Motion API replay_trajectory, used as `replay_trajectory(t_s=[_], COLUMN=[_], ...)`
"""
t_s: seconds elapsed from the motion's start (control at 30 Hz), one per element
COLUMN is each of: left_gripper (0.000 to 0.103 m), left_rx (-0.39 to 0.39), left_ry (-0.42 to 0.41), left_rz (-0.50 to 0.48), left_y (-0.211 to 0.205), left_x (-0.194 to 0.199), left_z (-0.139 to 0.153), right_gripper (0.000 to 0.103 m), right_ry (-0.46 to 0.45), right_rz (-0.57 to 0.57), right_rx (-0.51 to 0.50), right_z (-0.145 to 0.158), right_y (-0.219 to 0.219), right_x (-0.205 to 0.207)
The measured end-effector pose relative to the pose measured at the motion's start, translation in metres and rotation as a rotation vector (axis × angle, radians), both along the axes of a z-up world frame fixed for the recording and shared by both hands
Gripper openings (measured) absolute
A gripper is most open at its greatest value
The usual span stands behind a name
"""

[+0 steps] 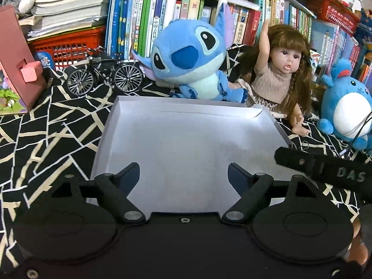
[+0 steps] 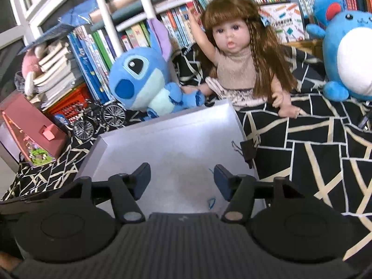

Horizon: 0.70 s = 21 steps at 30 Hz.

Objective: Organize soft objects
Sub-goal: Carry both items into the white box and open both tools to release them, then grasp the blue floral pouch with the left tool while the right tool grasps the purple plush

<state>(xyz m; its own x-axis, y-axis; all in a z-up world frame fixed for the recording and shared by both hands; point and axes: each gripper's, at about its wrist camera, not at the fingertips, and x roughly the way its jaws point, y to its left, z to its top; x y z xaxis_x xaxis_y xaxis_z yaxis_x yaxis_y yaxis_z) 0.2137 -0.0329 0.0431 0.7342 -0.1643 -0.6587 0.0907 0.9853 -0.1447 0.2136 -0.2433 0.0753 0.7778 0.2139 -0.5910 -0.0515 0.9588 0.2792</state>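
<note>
A shallow grey box [image 1: 186, 121] [image 2: 176, 130] lies on the black patterned cloth, nothing large inside it. Behind it sits a blue plush alien [image 1: 190, 58] [image 2: 141, 81], beside a long-haired doll [image 1: 276, 74] [image 2: 239, 53] with one arm raised. A round blue-and-white plush [image 1: 348, 107] [image 2: 348, 53] sits at the far right. My left gripper [image 1: 183, 176] hovers open over the box's near part, nothing between its fingers. My right gripper [image 2: 181, 177] is open over the box too, empty; part of it shows as a black bar [image 1: 325, 172] in the left wrist view.
A model bicycle [image 1: 104, 74] [image 2: 100, 118] and a pink house-shaped box [image 1: 21, 60] [image 2: 32, 130] stand at the left. Bookshelves [image 1: 144, 16] and red baskets [image 1: 67, 44] line the back. A black binder clip [image 2: 247, 150] sits at the box's right wall, and a small blue thread [image 2: 211, 202] lies inside.
</note>
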Motion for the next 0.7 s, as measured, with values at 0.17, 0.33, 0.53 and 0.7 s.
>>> replay_trajectory(t_s=[0.17, 0.33, 0.53, 0.7], left_gripper=[0.087, 0.091, 0.092, 0.092], left_rx=[0.011, 0.002, 0.005, 0.006], left_ry=[-0.039, -0.078, -0.105, -0.121], left_rz=[0.0, -0.003, -0.009, -0.005], left_y=[0.012, 0.025, 0.034, 0.04], left_x=[-0.02, -0.046, -0.075, -0.097], left_z=[0.006, 0.01, 0.009, 0.005], right_gripper=[0.081, 0.085, 0.088, 0.088], right_ry=[-0.033, -0.063, -0.104, -0.134], right_rz=[0.018, 0.041, 0.064, 0.08], right_rx=[0.016, 0.011, -0.018, -0.056], right_z=[0.008, 0.011, 0.011, 0.01], right_y=[-0.006, -0.011, -0.012, -0.01], right_x=[-0.02, -0.043, -0.069, -0.091])
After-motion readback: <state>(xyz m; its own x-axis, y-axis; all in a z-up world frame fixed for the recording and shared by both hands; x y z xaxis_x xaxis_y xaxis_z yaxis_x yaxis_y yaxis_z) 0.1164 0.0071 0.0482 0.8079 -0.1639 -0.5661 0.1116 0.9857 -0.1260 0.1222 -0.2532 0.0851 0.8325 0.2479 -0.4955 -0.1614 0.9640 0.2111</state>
